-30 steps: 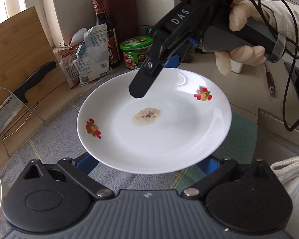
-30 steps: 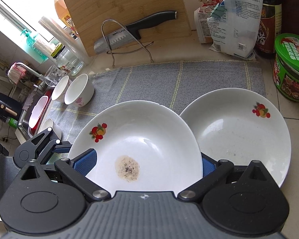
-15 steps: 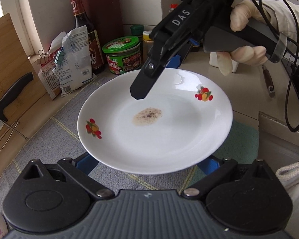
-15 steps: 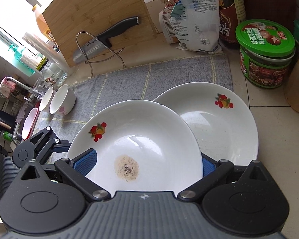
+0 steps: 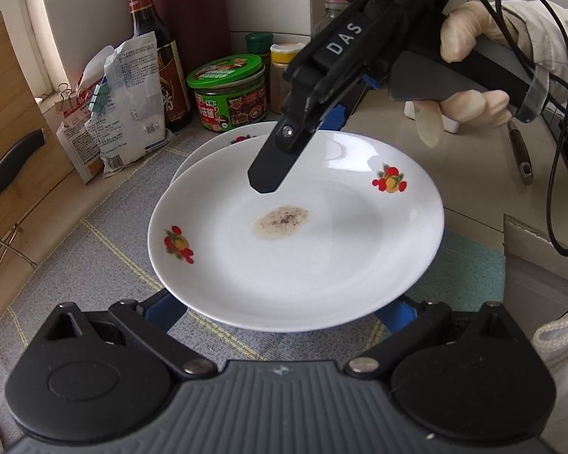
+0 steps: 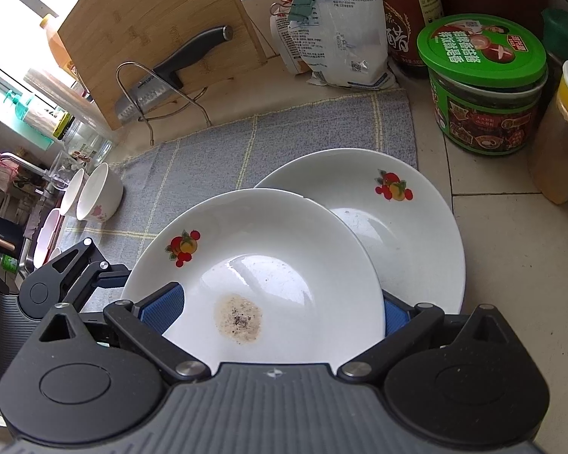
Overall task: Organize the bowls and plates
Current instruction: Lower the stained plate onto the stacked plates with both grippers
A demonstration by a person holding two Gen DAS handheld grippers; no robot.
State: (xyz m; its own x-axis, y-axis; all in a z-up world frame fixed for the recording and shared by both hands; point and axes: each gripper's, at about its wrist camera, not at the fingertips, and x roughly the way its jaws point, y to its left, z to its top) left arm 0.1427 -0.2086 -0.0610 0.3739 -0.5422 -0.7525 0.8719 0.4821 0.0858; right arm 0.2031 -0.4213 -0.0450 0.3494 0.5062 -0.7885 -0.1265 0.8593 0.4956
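Both tongs, left (image 5: 284, 314) and right (image 6: 280, 310), are gripping opposite rims of the soiled plate (image 5: 295, 234), carrying it above the second plate (image 6: 397, 223) near the table's back edge. Stacking step; next move likely calls for centring, lowering level, then opening.

Both wrist views look down, close, from opposite rims — sharing the stained plate (image 5: 295, 234).

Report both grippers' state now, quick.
Left gripper: supports the stained plate under its near rim; open or shut cannot be told.
Right gripper: grips the same plate's far rim, one finger on top.
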